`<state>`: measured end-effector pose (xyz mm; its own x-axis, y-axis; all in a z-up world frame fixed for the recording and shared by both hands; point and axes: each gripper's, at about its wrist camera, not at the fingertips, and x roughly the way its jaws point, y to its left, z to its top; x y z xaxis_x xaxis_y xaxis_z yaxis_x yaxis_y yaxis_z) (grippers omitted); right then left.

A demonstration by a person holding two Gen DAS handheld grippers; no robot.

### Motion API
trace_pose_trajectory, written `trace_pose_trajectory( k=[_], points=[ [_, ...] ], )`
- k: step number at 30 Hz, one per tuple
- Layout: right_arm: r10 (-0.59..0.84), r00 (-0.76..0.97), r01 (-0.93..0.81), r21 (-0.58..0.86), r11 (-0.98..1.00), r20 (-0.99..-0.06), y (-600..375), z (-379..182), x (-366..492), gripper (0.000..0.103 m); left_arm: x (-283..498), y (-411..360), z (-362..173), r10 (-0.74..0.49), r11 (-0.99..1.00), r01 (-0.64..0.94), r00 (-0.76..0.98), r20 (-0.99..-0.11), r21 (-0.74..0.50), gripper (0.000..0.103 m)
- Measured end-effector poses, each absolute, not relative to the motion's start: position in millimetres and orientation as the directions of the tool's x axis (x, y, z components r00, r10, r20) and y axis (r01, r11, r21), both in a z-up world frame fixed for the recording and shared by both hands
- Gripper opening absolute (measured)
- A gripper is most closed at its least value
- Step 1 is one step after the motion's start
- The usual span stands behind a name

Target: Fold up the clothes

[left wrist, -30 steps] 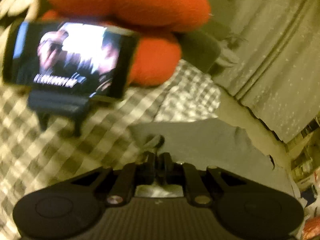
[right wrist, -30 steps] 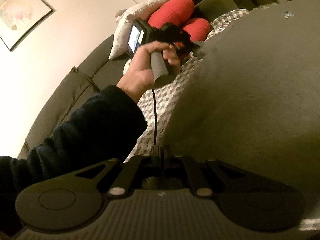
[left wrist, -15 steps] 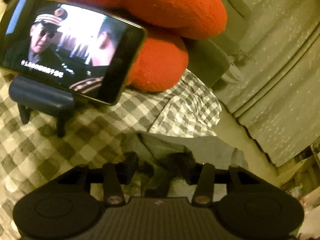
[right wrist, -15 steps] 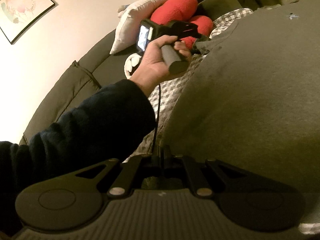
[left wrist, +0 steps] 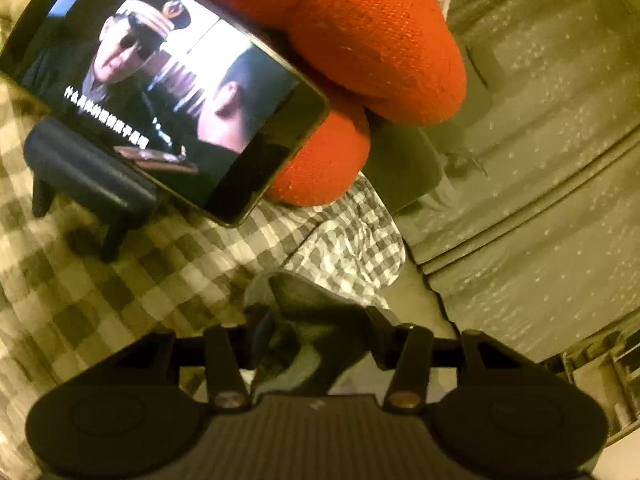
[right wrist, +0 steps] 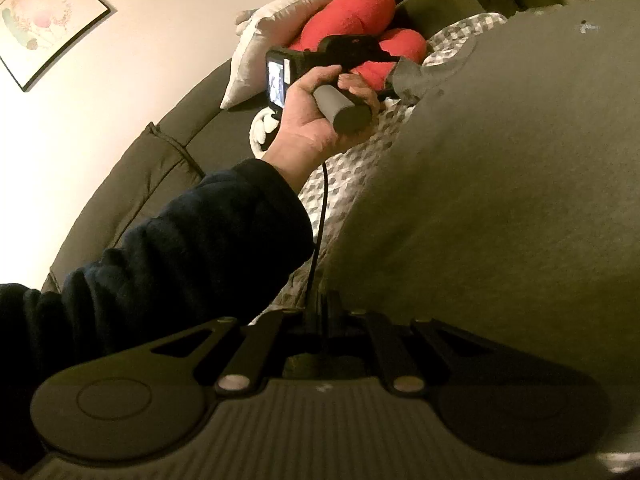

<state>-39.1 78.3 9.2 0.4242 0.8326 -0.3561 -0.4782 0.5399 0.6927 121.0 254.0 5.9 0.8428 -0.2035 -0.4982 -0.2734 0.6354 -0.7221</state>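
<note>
On the far left of the left wrist view, a phone [left wrist: 160, 92] leans in a dark stand [left wrist: 88, 184] on the checked cover [left wrist: 120, 300], its lit screen tilted up, probably so the person can watch while working. Behind it lie two red cushions [left wrist: 360, 40]. Right of those the cover ends and pale speckled fabric [left wrist: 540, 160] hangs, perhaps a curtain.

Low in the middle of that view, the left gripper [left wrist: 316, 332] has its jaws opening, with a crumpled corner of the grey garment [left wrist: 296, 292] between them; the pads do not seem to press on the cloth, so this looks like letting the corner go where it has been laid on the cover.

Across in the right wrist view, a framed picture [right wrist: 44, 24] hangs on the wall at far left above the sofa back [right wrist: 160, 160]. A dark sleeve [right wrist: 180, 248] leads to the left hand [right wrist: 320, 120], which grips the left gripper's handle, angled downward toward the garment's far corner. The garment fills the right of the view as one broad grey sheet, spread over the cover and running down to the right gripper [right wrist: 322, 308]. Its jaws are together; whether they pinch the near hem, perhaps to keep the sheet taut, I cannot tell, since the tips hide the contact.
</note>
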Motion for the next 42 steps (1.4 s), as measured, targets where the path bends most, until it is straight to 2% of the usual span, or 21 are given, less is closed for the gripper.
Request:
trace_pose_trajectory(
  k=[5,13,15,16,17,21,26,33,36,39,42],
  points=[
    [0.832,0.426,-0.48,0.691,0.541,-0.355,80,10,-41,0.004,117,263,0,-0.221,0.546,-0.292,0.854,-0.472,-0.785,0.055],
    [0.832,0.428,-0.472,0.697,0.539,-0.354,83,11,-42,0.004,121,253,-1,-0.213,0.609,-0.302,0.829,-0.518,-0.733,0.061],
    [0.832,0.428,-0.473,0.696,0.54,-0.354,85,12,-44,0.004,121,251,0,-0.202,0.633,-0.304,0.823,-0.53,-0.713,0.058],
    [0.831,0.428,-0.473,0.696,0.541,-0.355,86,12,-44,0.004,121,248,1,-0.196,0.649,-0.302,0.821,-0.537,-0.698,0.048],
    [0.83,0.43,-0.472,0.695,0.542,-0.355,86,12,-45,0.004,122,246,1,-0.191,0.665,-0.301,0.816,-0.546,-0.683,0.032],
    [0.829,0.433,-0.473,0.694,0.543,-0.354,88,12,-46,0.004,122,248,-3,-0.186,0.668,-0.317,0.805,-0.564,-0.673,0.007],
    [0.829,0.435,-0.466,0.7,0.541,-0.351,89,11,-47,0.004,121,232,17,-0.123,0.773,-0.266,0.828,-0.547,-0.576,0.004],
    [0.829,0.474,-0.443,0.733,0.517,-0.298,79,14,-54,0.004,128,169,53,-0.075,0.944,-0.108,0.85,-0.522,-0.312,0.004],
    [0.829,0.501,-0.39,0.79,0.473,-0.249,64,13,-57,0.004,133,151,62,-0.1,0.954,-0.064,0.854,-0.51,-0.294,0.004],
    [0.786,0.556,-0.324,0.8,0.506,-0.272,52,7,-62,0.004,137,130,73,-0.107,0.97,-0.015,0.867,-0.487,-0.241,0.004],
    [0.768,0.587,-0.258,0.841,0.476,-0.255,38,0,-69,0.004,141,110,80,-0.115,0.981,0.023,0.872,-0.476,-0.194,0.004]
  ],
)
